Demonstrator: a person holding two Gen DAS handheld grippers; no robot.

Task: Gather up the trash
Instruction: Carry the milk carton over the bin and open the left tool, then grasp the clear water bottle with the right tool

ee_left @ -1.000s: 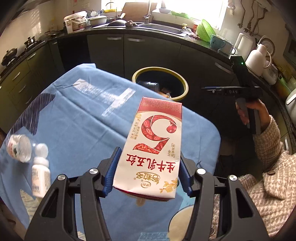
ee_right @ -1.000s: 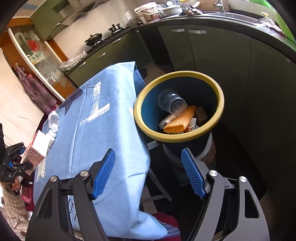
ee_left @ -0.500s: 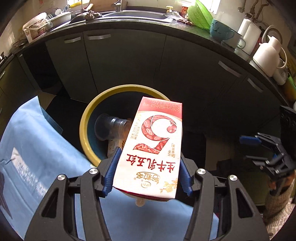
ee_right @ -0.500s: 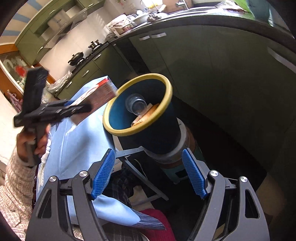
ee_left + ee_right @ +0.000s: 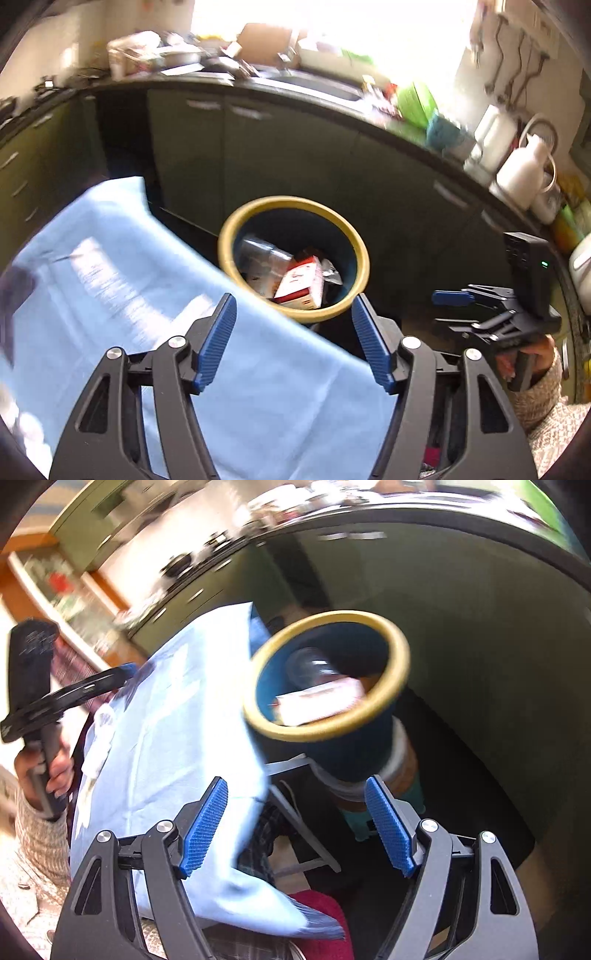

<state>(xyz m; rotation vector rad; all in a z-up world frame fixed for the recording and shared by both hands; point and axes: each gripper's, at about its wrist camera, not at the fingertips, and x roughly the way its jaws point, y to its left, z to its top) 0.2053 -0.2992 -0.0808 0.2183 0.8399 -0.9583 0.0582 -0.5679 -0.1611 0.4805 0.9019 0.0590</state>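
Two hand-held grippers are hanging empty, jaws apart.
Left hand-held gripper [image 5: 291, 339] is opening; the carton [image 5: 301, 282] is apparently lying in the bin [image 5: 360, 254], and blurred bench [image 5: 110, 295] items risk toppling.

Red-white carton [image 5: 301, 282] tilted inside yellow-rimmed bin [image 5: 360, 254] — among trash.

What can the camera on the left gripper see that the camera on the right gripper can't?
Only the left wrist view shows the sunny window, the white jug on the counter and the right gripper.

Only the right wrist view shows the stool under the bin and the left gripper.

Both show the yellow-rimmed bin with the red and white carton inside, and the blue cloth.
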